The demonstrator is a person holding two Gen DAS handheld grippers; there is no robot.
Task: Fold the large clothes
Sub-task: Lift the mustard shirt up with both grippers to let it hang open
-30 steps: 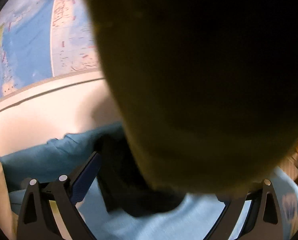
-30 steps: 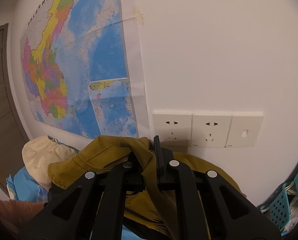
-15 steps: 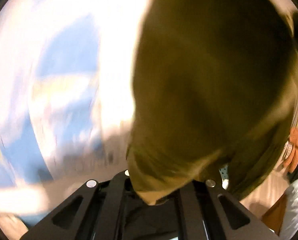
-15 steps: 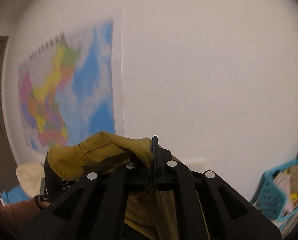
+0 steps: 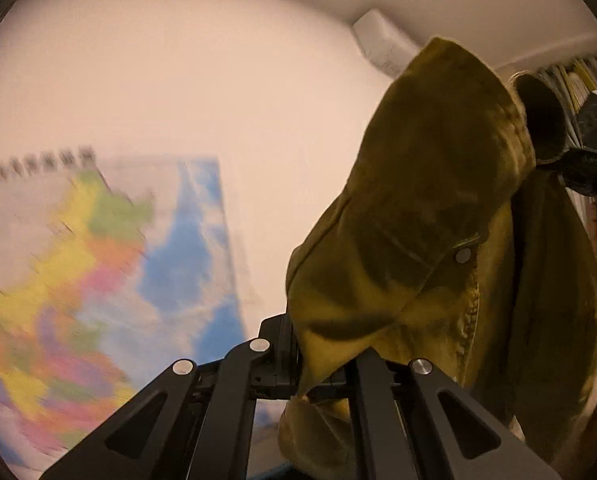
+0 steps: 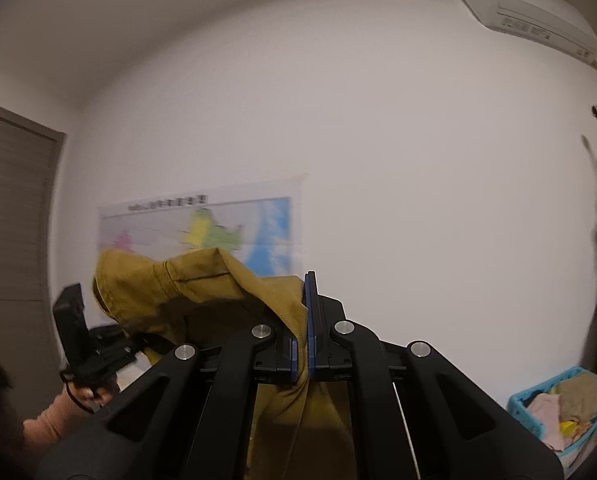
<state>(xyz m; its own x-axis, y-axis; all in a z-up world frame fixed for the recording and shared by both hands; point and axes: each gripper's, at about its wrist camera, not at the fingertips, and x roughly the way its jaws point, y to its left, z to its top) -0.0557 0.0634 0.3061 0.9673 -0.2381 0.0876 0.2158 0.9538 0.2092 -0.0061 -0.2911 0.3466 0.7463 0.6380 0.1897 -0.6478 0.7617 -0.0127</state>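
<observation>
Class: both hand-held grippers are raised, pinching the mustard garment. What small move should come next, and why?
Probably draw the left hand-held gripper and right hand-held gripper apart: the mustard garment hangs bunched between them, so it likely needs spreading before any fold.

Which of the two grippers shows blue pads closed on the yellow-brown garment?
The right gripper: its blue pads clamp the garment. The left gripper shows only black fingers.

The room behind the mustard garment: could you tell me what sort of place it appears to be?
Probably a room in a home. A wall map hangs on a plain white wall, an air conditioner sits near the ceiling, and a blue laundry basket holds clothes in the corner.
</observation>
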